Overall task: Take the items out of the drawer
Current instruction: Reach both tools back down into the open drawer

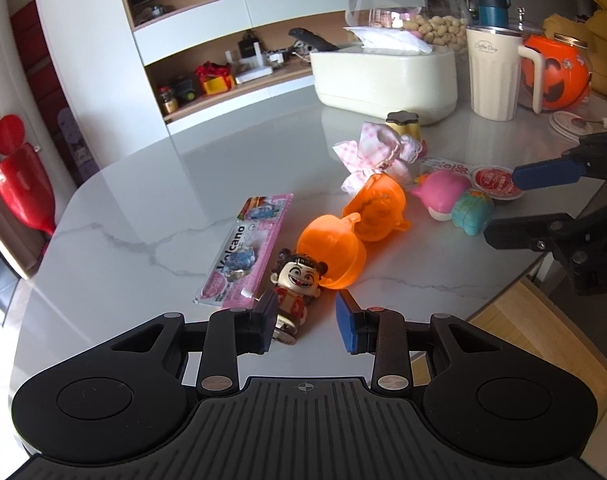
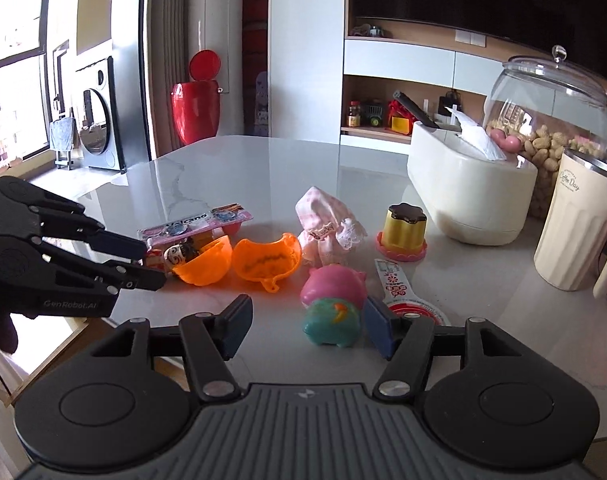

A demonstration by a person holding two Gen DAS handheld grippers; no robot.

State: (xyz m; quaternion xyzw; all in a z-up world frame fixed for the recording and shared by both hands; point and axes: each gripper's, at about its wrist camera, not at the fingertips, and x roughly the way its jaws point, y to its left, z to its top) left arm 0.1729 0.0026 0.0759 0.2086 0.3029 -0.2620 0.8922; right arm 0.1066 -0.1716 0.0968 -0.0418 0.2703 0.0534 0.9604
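1. The left wrist view is looking forward and down along its own jaws, close over the marble table (image 1: 123,216).
2. The right wrist view is likewise sitting low, facing across the table (image 2: 263,168) toward the shelving.
3. Both views are sharing the orange capsule halves (image 1: 355,228) (image 2: 239,258) lying beyond the jaws, and each is showing the other gripper at its edge.

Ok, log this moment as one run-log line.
left tool: open, around the grinning toy figurine | right tool: open, teal squishy toy between pads | white marble table
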